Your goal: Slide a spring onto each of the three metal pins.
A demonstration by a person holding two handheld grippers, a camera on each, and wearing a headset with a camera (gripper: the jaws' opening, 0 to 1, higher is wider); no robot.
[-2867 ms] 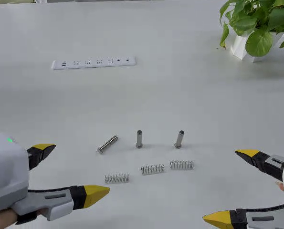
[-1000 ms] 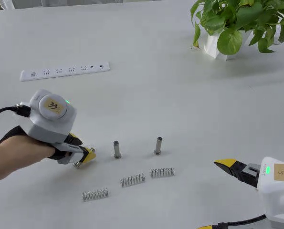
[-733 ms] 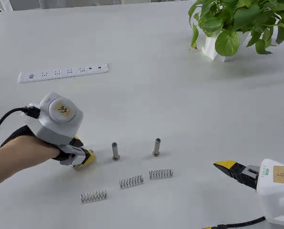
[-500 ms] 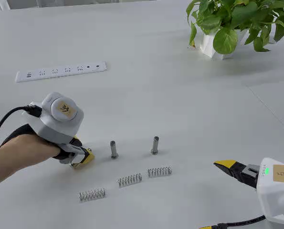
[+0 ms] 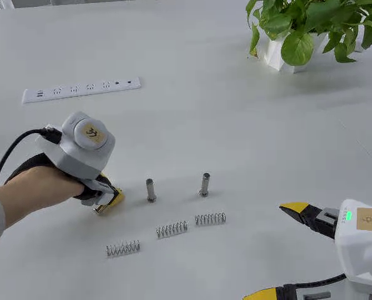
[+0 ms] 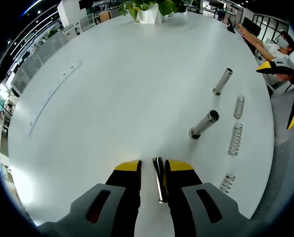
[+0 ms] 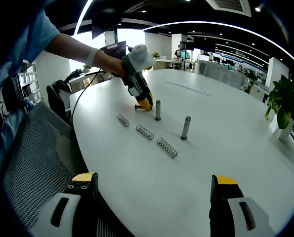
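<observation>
Picking up the lying pin is the step in hand, by my judgement; no spring sits on any pin yet. Method note: the desk (image 5: pixel 236 112) is flat and smooth, so a round pin may roll or skate away as the jaws close. Close the left tongs (image 5: pixel 112 201) slowly and square across the shaft, gripping near the middle of its length. Lift only once both jaws bear on it, then stand it on its wider end or hold it level for a spring.

Positions:
- **Left tongs:** lower left of the head view, tips down at the desk, jaws narrow.
- **Right tongs** (image 5: pixel 278 250): lower right corner of the head view, jaws wide, holding nothing, well apart from the parts.
- **Lying pin** (image 6: pixel 159 183): in the left gripper view it runs lengthwise between the jaws at bottom centre. It sits close against the jaw to its right in the frame, with a strip of desk showing between it and the other jaw. I read it as straddled, not clamped.
- **Centre pin** (image 5: pixel 150 189) and **right pin** (image 5: pixel 204 184): upright at mid-frame in the head view, just right of the left tongs.
- **Left spring** (image 5: pixel 123 248), **middle spring** (image 5: pixel 172 229), **right spring** (image 5: pixel 210 219): lying in a slanting row below the pins, untouched
</observation>
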